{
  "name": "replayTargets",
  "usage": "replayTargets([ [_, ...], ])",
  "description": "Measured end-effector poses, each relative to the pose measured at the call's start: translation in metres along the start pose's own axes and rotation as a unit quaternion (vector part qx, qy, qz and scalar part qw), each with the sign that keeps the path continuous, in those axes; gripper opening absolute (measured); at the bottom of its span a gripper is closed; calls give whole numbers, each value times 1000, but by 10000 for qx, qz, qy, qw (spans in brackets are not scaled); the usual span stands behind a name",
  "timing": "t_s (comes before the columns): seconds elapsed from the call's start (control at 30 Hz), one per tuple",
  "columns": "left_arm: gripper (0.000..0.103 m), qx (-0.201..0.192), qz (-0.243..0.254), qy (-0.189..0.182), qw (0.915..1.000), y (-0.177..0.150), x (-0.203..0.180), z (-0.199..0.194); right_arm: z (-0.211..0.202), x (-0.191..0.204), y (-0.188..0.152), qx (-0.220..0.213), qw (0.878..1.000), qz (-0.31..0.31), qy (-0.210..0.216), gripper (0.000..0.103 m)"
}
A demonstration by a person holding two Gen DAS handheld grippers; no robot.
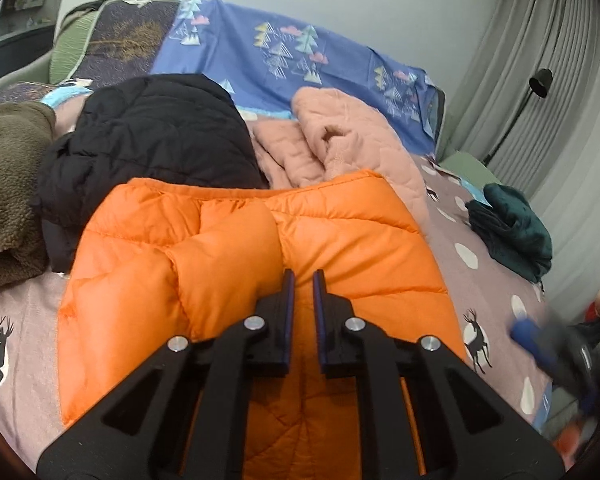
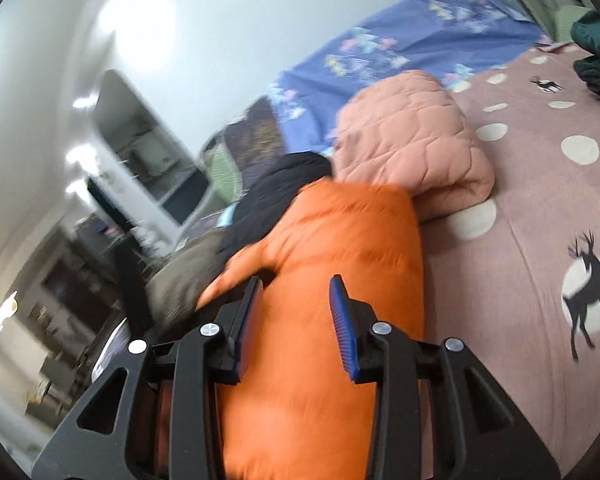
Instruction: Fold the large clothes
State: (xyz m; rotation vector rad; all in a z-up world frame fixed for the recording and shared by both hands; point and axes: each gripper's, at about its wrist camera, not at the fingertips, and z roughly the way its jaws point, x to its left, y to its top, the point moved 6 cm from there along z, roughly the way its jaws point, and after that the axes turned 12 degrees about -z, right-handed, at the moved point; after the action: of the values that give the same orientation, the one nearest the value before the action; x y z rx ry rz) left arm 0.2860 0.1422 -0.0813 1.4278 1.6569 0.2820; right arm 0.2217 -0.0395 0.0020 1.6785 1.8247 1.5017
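Orange puffer jacket: no readable label or writing.

Left gripper: matte black plastic, two triangular link arms w/ cut-out windows, four round silver screw heads across the linkage, thin blue pads lining the inner faces of black fingers. Right gripper: same build, black frame, silver screws, blue ribbed pads w/ fine ridges; seen blurred in left wrist view, blue and black.
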Motion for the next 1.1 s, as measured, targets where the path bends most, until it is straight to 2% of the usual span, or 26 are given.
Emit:
replayTargets([
  [0.07, 11, -59, -60, -12, 10000, 1, 4, 1, 22, -10, -8, 189, 9997, -32, -175, 36],
  [0.2, 11, -191, -378, -381, 9984, 2, 15, -2, 55, -19, -33, 376, 9972, -326, -550, 36],
  [0.37, 10, 4, -612, -641, 9961, -1, 30, 14, 66, -20, -45, 332, 9941, -606, -833, 36],
  [0.5, 3, 99, -1016, -845, 9912, -4, 48, 24, 78, -22, -52, 433, 9908, -754, -1037, 36],
  [0.57, 3, 170, -1186, -933, 9884, -6, 55, 30, 83, -22, -54, 495, 9881, -858, -1173, 36],
  [0.7, 3, 226, -1189, -870, 9888, -11, 58, 36, 93, -24, -60, 591, 9829, -1042, -1399, 36],
  [0.97, 3, 346, -1189, -639, 9902, -16, 58, 46, 98, -28, -63, 746, 9780, -1161, -1566, 36],
  [1.07, 3, 407, -1336, -732, 9875, -12, 60, 43, 94, -28, -59, 750, 9811, -1115, -1393, 40],
  [1.1, 3, 441, -1429, -787, 9856, -11, 61, 41, 90, -26, -57, 727, 9838, -1098, -1215, 47],
])
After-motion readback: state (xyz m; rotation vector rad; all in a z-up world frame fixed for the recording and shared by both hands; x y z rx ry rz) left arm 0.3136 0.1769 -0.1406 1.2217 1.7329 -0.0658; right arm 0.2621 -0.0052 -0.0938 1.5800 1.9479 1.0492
